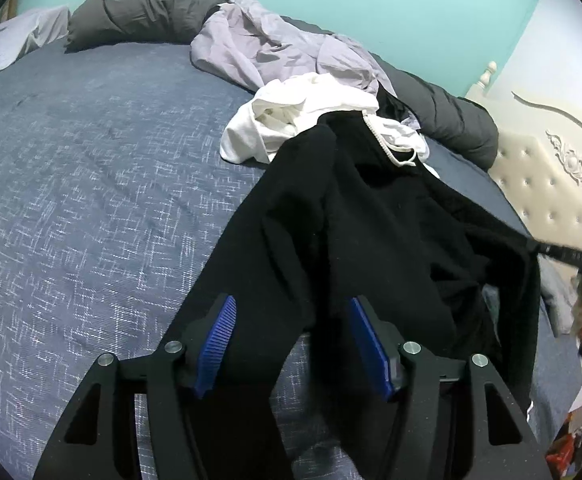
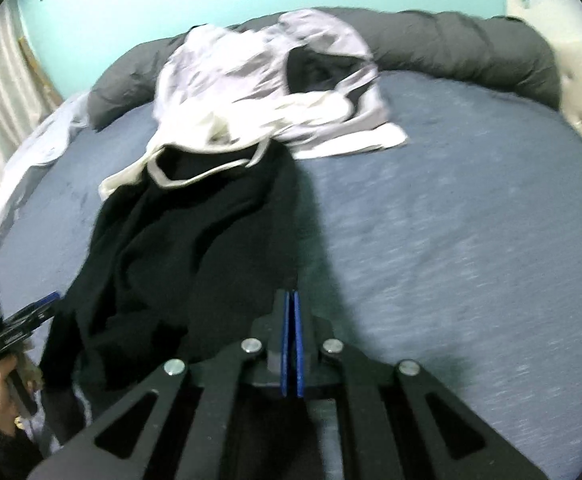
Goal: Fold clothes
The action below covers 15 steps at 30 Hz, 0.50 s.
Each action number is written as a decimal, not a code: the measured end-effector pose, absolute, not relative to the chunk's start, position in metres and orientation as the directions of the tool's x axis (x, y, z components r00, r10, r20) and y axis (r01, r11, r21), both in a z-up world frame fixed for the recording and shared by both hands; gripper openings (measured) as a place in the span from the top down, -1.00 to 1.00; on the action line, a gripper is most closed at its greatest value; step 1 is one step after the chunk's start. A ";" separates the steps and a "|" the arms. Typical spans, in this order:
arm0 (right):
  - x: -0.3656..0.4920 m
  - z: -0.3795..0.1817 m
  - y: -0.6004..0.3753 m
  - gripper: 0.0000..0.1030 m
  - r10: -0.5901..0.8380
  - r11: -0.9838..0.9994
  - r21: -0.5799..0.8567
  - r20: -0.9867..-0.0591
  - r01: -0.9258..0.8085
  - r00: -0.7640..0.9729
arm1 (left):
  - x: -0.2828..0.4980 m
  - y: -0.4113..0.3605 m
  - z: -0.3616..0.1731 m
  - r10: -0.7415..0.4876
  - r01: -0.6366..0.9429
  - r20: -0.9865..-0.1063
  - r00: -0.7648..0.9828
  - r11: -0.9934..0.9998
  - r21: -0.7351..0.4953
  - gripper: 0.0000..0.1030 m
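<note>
in the left wrist view the blue bedspread (image 1: 91,200) fills the left of the frame. at lower centre the left gripper (image 1: 293,344) stands with its blue pads apart, and a leg of the black garment (image 1: 351,220) runs between them; the pads do not look to be pressing on it. the garment stretches up toward frame centre, its waistband near the white garment (image 1: 291,120), with the lilac garment (image 1: 275,52) piled behind at the top. at the right edge the black cloth is drawn out taut toward the other tool.

in the right wrist view a hand (image 2: 7,388) shows at the lower left. the black cloth lies left of centre, and the right gripper (image 2: 293,344) at lower centre is fully closed; the pads meet, and cloth seems pinched at their tip, though blur and dark fabric leave that uncertain.

the risk as i judge it: only one side is gripped, so pulling further could drag the garment crooked, tug the white piece along, or slip the thin pinch free.
</note>
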State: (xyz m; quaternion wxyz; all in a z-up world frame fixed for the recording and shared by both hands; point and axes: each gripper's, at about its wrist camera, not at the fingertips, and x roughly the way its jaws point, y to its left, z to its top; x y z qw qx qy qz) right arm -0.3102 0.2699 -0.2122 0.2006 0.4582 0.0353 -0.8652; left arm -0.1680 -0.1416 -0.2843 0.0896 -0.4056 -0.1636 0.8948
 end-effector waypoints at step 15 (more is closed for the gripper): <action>-0.407 -0.174 0.314 0.97 0.004 -0.975 -0.141 -0.787 0.174 -0.617 | -0.170 -0.153 -0.289 0.284 0.002 -0.704 -0.651 -0.927 -0.375 -0.26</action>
